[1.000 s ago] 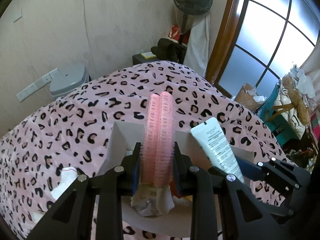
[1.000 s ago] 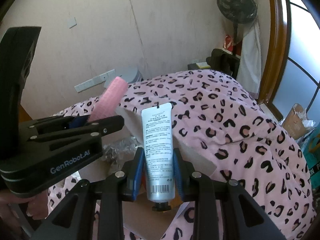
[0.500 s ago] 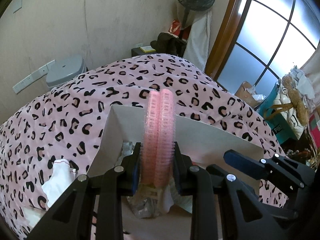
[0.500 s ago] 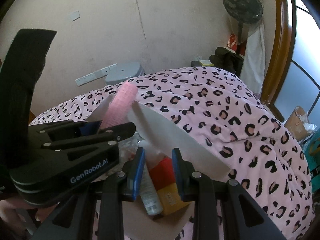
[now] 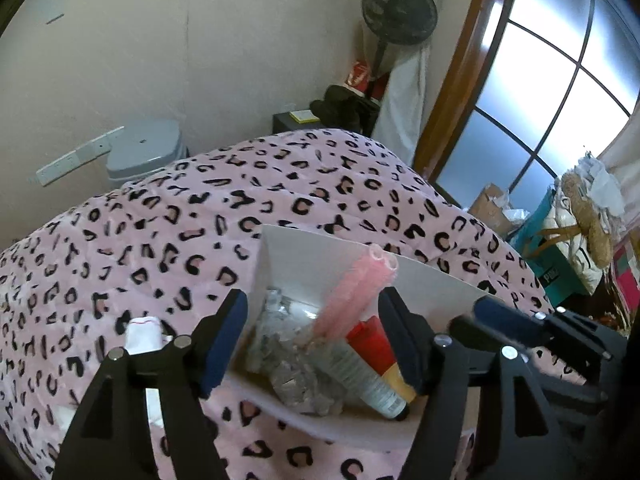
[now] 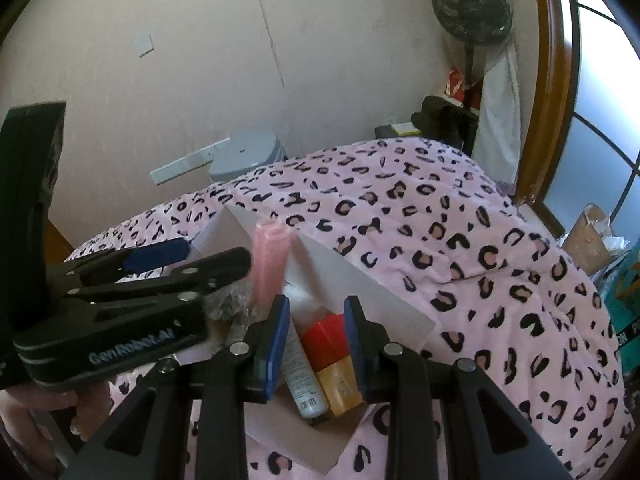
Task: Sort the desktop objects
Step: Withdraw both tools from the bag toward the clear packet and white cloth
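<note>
A white cardboard box [image 5: 320, 256] [image 6: 360, 284] lies on the leopard-print cover. Inside it, a pair of pink hair rollers [image 5: 356, 292] [image 6: 270, 264] leans against the far wall. Beside them lie a white tube [image 5: 360, 376] [image 6: 300, 372], a red and yellow tube [image 5: 376, 344] [image 6: 332, 356] and crumpled clear plastic [image 5: 292, 360]. My left gripper [image 5: 312, 336] [image 6: 200, 260] hangs wide open over the box, holding nothing. My right gripper [image 6: 316, 340] [image 5: 480, 320] is open just above the tubes, also holding nothing.
A white cloth [image 5: 142, 332] lies on the pink cover [image 5: 160, 220] left of the box. A hand [image 6: 52, 404] holds the left gripper. A grey bin [image 5: 144, 152], a fan [image 5: 398, 8] and bags [image 5: 576, 240] stand beyond the bed.
The right gripper let go of the white tube, which now lies in the box. The left gripper then opened and the pink rollers dropped in, leaning on the wall.
</note>
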Demonstrator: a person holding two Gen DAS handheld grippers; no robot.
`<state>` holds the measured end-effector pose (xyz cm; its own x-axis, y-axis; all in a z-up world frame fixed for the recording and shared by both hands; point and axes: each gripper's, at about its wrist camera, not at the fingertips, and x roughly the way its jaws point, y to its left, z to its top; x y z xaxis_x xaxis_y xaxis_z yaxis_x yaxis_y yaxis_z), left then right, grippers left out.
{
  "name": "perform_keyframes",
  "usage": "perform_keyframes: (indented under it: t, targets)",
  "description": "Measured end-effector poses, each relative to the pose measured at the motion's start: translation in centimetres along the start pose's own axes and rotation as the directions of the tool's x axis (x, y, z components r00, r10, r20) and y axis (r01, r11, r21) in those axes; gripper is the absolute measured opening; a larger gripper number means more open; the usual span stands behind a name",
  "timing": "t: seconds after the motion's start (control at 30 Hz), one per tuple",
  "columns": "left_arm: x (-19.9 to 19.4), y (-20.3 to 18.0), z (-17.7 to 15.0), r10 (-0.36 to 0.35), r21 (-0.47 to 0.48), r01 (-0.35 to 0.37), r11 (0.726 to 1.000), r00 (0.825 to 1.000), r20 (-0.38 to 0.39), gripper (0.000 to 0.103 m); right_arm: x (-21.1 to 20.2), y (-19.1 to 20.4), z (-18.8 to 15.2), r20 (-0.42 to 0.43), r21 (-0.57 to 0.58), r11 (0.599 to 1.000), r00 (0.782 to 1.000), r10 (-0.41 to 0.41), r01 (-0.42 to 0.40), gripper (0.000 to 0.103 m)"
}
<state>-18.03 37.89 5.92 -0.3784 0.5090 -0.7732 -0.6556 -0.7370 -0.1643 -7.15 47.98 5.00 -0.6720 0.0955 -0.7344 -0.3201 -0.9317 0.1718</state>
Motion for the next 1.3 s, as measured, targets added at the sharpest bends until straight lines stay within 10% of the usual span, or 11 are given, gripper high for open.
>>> perform_keyframes:
  t: [0.53,1.3]
  targets:
    - [-8.4,9.4,-8.6,0.195,-0.169,-0.194,0.966,0.981,-0.013,0.07,-5.7,2.0,-1.4,0.077,-0.019,1.0,0.997,0.02,-0.019,0.031]
    - [-20.3,20.4,-19.8,0.426,-0.377,-0.425,0.823,0.901,-0.086,0.07,-3.7,15.9,-6.3,-0.058,-0.135,0.956,0.965,0.256,-0.262,0.031]
